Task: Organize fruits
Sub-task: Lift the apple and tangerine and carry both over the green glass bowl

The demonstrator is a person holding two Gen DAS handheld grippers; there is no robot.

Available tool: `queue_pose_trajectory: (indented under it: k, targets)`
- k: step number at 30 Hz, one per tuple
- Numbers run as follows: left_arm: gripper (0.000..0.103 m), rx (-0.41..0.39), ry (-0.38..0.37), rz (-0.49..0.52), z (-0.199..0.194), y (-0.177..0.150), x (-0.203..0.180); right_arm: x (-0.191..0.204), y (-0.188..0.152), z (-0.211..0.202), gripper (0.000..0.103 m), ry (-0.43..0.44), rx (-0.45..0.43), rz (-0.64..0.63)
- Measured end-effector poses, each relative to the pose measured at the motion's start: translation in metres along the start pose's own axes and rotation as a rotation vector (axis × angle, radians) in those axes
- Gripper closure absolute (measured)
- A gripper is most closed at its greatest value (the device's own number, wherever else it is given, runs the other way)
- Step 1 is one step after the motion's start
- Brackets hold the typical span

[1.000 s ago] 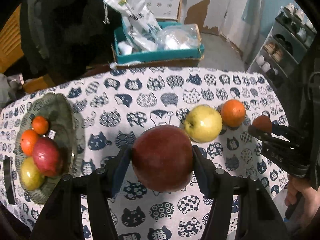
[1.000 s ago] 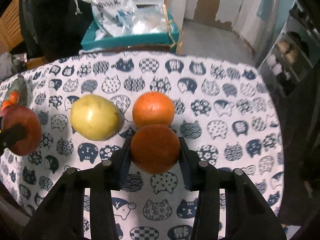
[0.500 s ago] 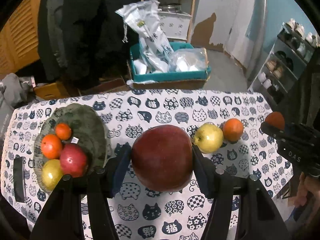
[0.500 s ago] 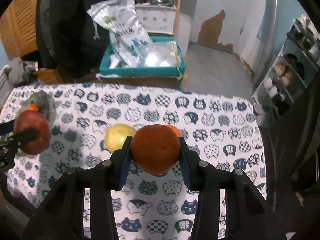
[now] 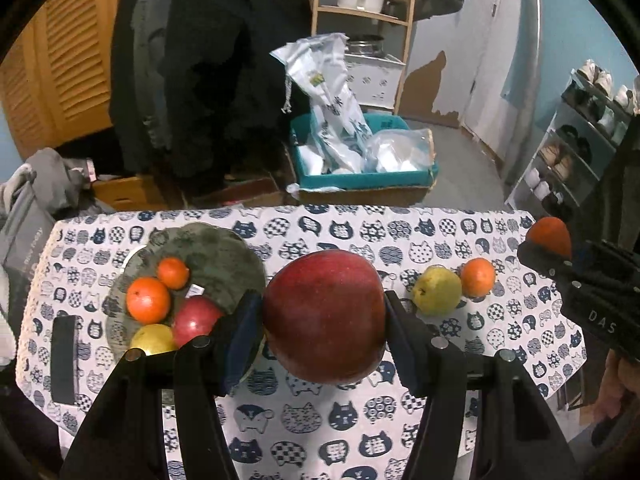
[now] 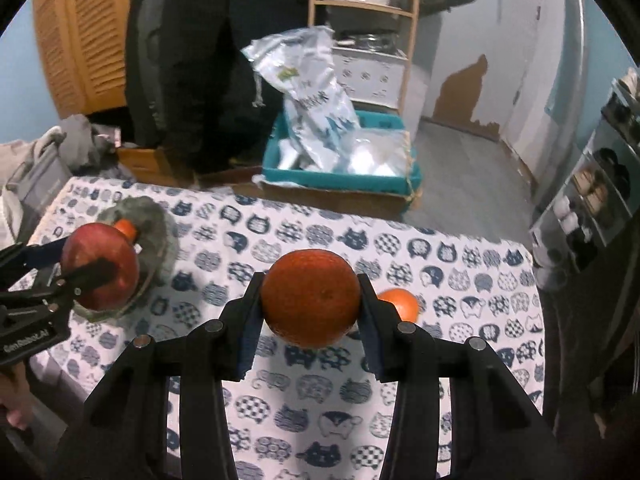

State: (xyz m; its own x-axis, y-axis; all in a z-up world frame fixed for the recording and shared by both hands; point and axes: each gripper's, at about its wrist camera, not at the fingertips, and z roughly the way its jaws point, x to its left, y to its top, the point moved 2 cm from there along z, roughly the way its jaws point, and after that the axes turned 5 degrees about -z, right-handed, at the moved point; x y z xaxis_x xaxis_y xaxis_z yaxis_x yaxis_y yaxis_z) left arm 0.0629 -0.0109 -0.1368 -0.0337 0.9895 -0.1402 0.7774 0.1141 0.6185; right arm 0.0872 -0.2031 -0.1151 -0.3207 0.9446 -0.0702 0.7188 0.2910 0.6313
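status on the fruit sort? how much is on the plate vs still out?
Done: four fruits sit on the green plate: two oranges, a red apple, a yellow one. In hand: the left gripper is shut on a big red apple, the right gripper on an orange, both above the table. Left: a yellow apple and a small orange on the cloth.

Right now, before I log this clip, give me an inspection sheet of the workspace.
Surface: table under a cat-print cloth.
Job's things: green plate holds two oranges, a red apple and a yellow fruit; yellow pear and orange lie loose on the cloth.
Clutter: flat dark object left of the plate.
Grippers: left gripper shut on big red apple; right gripper shut on held orange; both above the table.
Cables: nothing seen.
Surroundings: teal bin of bags, wooden shelf, shoe rack, hanging dark clothes.
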Motion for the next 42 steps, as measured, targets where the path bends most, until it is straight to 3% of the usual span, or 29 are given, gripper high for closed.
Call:
queue_pose_trajectory:
  k: [27,42]
  targets:
    - [0.041,-0.034,0.108,-0.143,-0.01,0.01,0.119,0.12,0.059,0.039,0.061,0.158,0.008,-0.099]
    - [0.041,0.038,0.135,-0.239,0.042,0.013,0.182,0.177,0.08,0.105,0.061,0.217,0.067,-0.142]
